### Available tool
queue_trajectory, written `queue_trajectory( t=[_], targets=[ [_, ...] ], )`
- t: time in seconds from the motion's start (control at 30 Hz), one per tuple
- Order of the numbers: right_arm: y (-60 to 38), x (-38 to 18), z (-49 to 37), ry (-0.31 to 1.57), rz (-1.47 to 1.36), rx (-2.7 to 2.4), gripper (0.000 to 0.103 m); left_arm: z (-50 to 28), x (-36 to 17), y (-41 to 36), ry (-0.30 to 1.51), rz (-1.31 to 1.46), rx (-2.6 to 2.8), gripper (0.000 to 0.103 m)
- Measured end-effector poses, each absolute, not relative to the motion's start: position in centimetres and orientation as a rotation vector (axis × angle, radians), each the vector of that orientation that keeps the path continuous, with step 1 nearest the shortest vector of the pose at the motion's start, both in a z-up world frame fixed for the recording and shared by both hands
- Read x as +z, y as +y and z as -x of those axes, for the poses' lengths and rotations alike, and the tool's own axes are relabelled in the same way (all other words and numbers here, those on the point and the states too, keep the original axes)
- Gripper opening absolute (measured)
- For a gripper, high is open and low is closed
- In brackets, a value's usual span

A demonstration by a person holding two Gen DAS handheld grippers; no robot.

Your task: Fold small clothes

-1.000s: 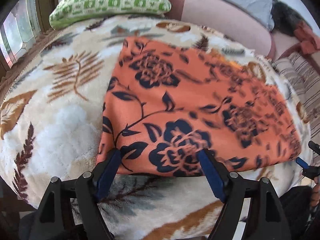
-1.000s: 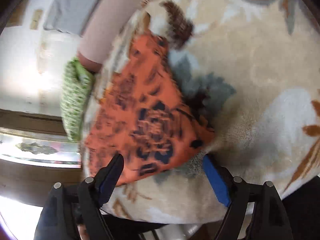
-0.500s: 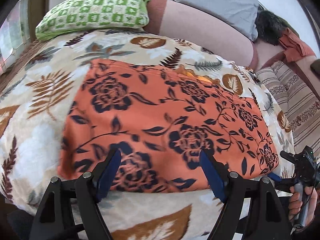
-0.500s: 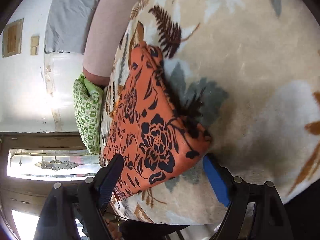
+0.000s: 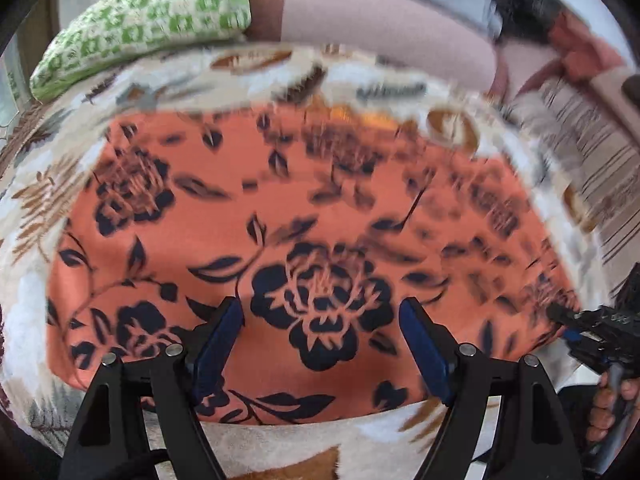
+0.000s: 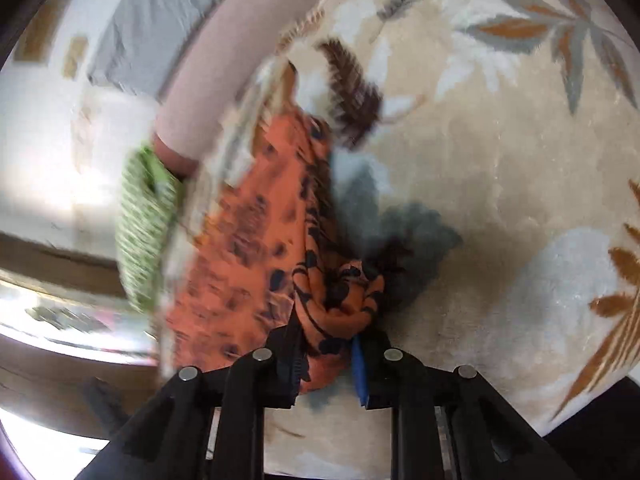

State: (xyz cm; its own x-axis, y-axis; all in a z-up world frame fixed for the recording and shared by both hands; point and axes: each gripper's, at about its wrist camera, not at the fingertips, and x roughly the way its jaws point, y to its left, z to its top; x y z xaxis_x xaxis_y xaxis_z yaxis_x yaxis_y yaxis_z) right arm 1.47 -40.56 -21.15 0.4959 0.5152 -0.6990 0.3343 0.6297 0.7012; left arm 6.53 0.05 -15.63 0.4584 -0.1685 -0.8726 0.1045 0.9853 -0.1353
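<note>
In the left wrist view, the left gripper (image 5: 320, 316) hangs over the near edge of the orange cloth (image 5: 288, 216), its blue-padded jaws spread wide with nothing between them. The cloth lies flat on the leaf-patterned blanket (image 5: 32, 320), filling the middle of the picture; its far half is smeared by blur, so the dark flowers there are hard to read. At 4 o'clock the right gripper (image 5: 568, 326) reaches the cloth's corner, and the hand (image 5: 612, 404) holding it is cut off by the frame edge. Farther off, at 11 o'clock, sits a green checked pillow (image 5: 148, 24); beside it at 12 o'clock a pink bolster (image 5: 380, 28). At 2 o'clock a striped fabric (image 5: 572, 140) is too blurred to identify.

In the right wrist view, the right gripper (image 6: 326, 346) is closing, and a bunched corner of the cloth (image 6: 340, 300) sits pinched between its jaws, lifted into folds that hide the pads. From there the cloth (image 6: 256, 232) stretches away toward 11 o'clock, blurred. The blanket (image 6: 500, 160) spreads from 1 to 4 o'clock. The pillow (image 6: 144, 224) lies at 9 o'clock, partly hidden behind the cloth.
</note>
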Motion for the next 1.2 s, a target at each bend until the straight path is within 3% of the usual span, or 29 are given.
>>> queue_trajectory(
  t=[0.07,0.13,0.17,0.2,0.37,0.47,0.63,0.67,0.73,0.8,1.0,1.03,1.1,1.2],
  targets=[
    [-41.0,-20.7,-1.3,1.095,-0.935,0.140,0.027,-6.5,-15.9,-0.5,1.085,0.007,-0.166,0.081],
    [-41.6,-19.2,-1.2,1.068,-0.895,0.129,0.056,-6.3,-15.0,-0.3,1.060,0.036,-0.185,0.081],
    [-42.2,-18.1,-1.1,1.031,-0.883,0.125,0.083,-6.3,-14.5,-0.1,1.049,0.063,-0.195,0.081],
    [-42.9,-17.1,-1.1,0.986,-0.872,0.113,0.085,-6.3,-13.9,0.2,1.023,0.090,-0.199,0.081],
    [-44.5,-15.5,-6.3,0.952,-0.877,0.230,0.085,-7.2,-15.7,0.6,1.067,0.084,-0.175,0.081],
    [-43.9,-17.1,-10.5,1.026,-0.882,0.292,0.085,-6.6,-15.9,-0.6,1.040,0.000,-0.194,0.089],
    [-41.7,-20.1,-14.7,1.173,-0.786,0.301,0.080,-6.4,-16.0,-0.3,1.025,0.015,-0.208,0.089],
    [-41.1,-20.0,-14.9,1.185,-0.746,0.302,0.071,-6.4,-16.0,-0.2,1.022,0.015,-0.209,0.089],
    [-40.4,-19.3,-15.0,1.190,-0.720,0.323,0.023,-6.2,-16.1,-0.2,1.010,0.017,-0.210,0.090],
    [-39.8,-17.9,-14.6,1.153,-0.652,0.300,0.018,-6.3,-16.2,-0.3,1.001,0.013,-0.215,0.092],
    [-39.8,-18.4,-13.8,1.172,-0.651,0.199,0.026,-5.9,-14.3,1.3,1.005,0.133,-0.259,0.092],
    [-39.5,-17.6,-13.6,1.157,-0.628,0.206,0.031,-5.6,-13.6,2.1,0.975,0.178,-0.261,0.092],
    [-39.2,-16.0,-13.2,1.134,-0.598,0.226,0.065,-5.3,-12.6,3.4,0.930,0.210,-0.244,0.092],
    [-39.2,-14.3,-13.6,1.094,-0.543,0.220,0.067,-5.9,-13.6,4.7,0.964,0.199,-0.199,0.092]
  ],
)
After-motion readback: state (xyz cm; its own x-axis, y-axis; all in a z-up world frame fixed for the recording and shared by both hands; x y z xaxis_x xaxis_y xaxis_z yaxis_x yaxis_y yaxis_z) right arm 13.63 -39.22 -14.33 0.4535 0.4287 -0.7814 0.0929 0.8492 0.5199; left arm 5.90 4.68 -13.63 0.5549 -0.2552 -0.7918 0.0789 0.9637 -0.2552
